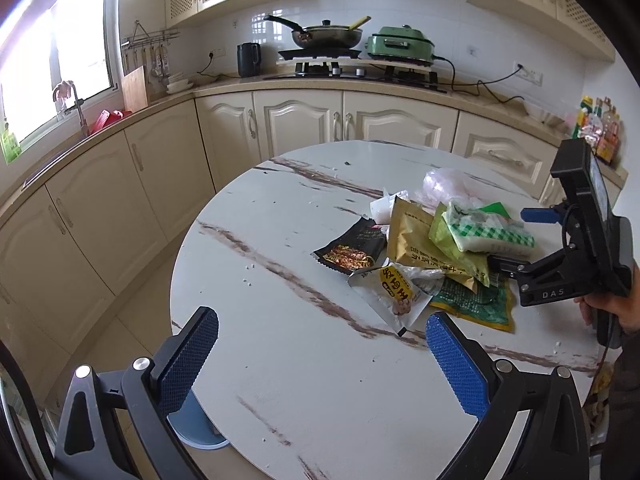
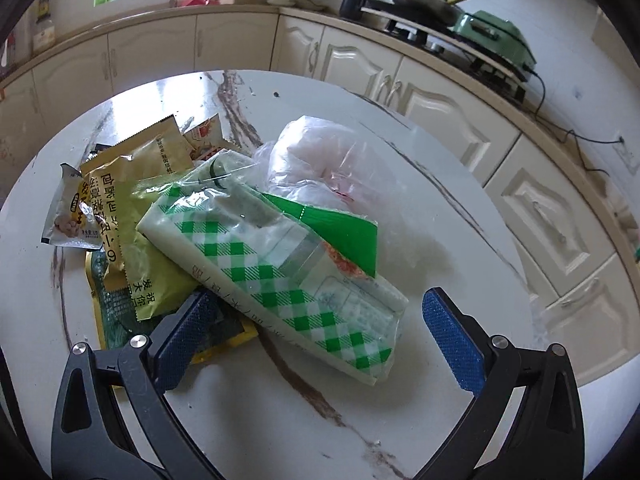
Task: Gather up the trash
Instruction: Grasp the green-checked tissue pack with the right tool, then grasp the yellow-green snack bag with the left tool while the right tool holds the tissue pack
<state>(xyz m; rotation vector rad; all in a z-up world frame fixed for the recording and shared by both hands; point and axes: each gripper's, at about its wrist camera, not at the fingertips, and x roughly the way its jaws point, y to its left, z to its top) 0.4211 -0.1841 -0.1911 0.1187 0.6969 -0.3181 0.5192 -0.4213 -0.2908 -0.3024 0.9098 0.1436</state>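
Round marble-look table (image 1: 304, 360) with brown veins fills most of both views; cream kitchen cabinets (image 1: 300, 120) wrap around behind it, with a wok (image 1: 326, 36) and a green electric cooker (image 1: 400, 44) on the counter. Trash is all in one heap on the table's far-right part as the left wrist view sees it, nothing in either gripper. Heap, big to small: green-checked plastic bag (image 2: 288, 280) lying on top, its near end pointing between the right gripper's fingers; crumpled clear plastic bag (image 2: 320, 160) just behind it, touching; olive-gold snack pouch (image 2: 132, 184) partly under the checked bag; dark green wrapper (image 1: 476, 300) flat at the bottom of the pile; black snack packet (image 1: 352, 248) at the heap's left edge in the left wrist view, flat on the table; small silver-and-yellow sachet (image 1: 396, 284) at the near edge of the heap. Right gripper (image 2: 316, 340): jaws spread wide, low over the table, straddling the near end of the checked bag; left finger sits over the dark green wrapper's edge, cannot tell if it touches. Held by a hand (image 1: 612, 304) at the right edge of the left wrist view. Left gripper (image 1: 320, 352): jaws spread wide, over bare tabletop, near the sachet but apart from it, heap just ahead and to the right.
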